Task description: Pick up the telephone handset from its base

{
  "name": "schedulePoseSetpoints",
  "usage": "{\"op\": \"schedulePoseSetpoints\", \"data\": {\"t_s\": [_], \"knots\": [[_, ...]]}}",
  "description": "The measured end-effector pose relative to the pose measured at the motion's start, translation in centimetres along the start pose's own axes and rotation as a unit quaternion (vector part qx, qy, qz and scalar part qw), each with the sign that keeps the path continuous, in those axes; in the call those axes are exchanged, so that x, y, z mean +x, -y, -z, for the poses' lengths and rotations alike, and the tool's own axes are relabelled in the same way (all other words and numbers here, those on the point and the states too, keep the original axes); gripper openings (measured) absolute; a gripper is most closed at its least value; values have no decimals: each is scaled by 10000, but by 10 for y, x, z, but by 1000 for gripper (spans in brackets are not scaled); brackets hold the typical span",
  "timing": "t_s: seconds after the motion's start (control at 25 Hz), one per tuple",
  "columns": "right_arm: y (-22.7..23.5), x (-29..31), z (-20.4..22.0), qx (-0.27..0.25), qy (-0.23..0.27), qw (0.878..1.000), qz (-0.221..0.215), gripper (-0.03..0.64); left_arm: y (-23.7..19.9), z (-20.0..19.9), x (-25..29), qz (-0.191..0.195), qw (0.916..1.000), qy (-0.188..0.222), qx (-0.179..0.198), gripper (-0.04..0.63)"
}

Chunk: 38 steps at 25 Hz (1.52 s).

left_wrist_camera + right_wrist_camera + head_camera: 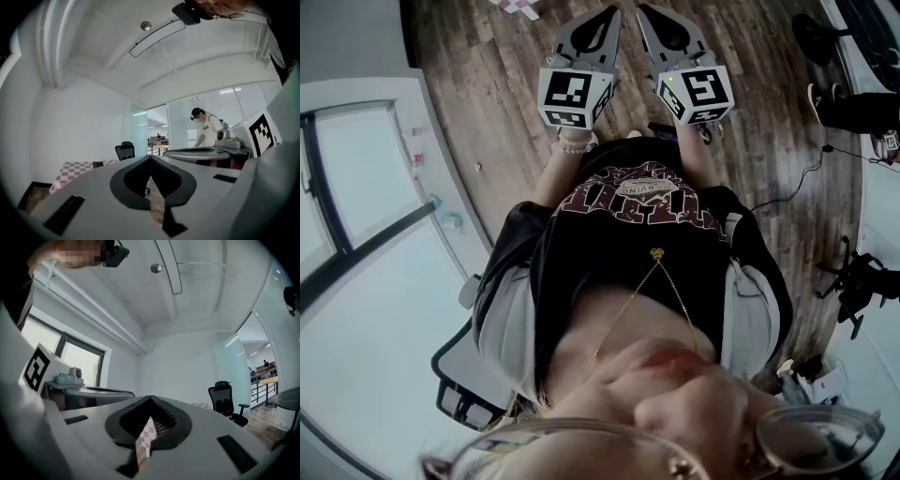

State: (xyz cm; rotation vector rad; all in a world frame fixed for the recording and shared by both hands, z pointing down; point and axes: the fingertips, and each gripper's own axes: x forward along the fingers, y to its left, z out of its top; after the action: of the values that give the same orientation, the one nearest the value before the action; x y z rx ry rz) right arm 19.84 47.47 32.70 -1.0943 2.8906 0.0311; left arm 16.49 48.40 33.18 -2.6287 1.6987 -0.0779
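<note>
Held level over glossy brown plank floor (pixel 487 75) — left gripper (pixel 607 17) and right gripper (pixel 647 14) side by side, both claws pinched together, empty. Farther off: black mesh office chair (pixel 225 399), pink-checked tablecloth (pixel 79 168) (draped, soft). Telephone handset in no view.

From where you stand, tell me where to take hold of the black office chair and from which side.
Grip the black office chair by the armrest that juts out on its right in the right gripper view: a thin level bar, clear of the seat. Come from above, jaws across it. The broad backrest likely offers no narrow edge.
</note>
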Motion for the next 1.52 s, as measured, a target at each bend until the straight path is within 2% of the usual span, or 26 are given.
{"op": "schedulePoseSetpoints", "data": {"t_s": [0.68, 1.08, 1.52], "knots": [[14, -19, 13, 101, -106, 9995, -278, 19, 22, 18, 6, -164, 9992, -154, -333, 9], [26, 17, 15, 211, -79, 9994, -256, 20, -14, 19, 27, -90, 9994, -112, -314, 9], [52, 91, 14, 114, -79, 9999, -25, 20, -74, 20, 81, 296, 9983, -110, -480, 9]]}}
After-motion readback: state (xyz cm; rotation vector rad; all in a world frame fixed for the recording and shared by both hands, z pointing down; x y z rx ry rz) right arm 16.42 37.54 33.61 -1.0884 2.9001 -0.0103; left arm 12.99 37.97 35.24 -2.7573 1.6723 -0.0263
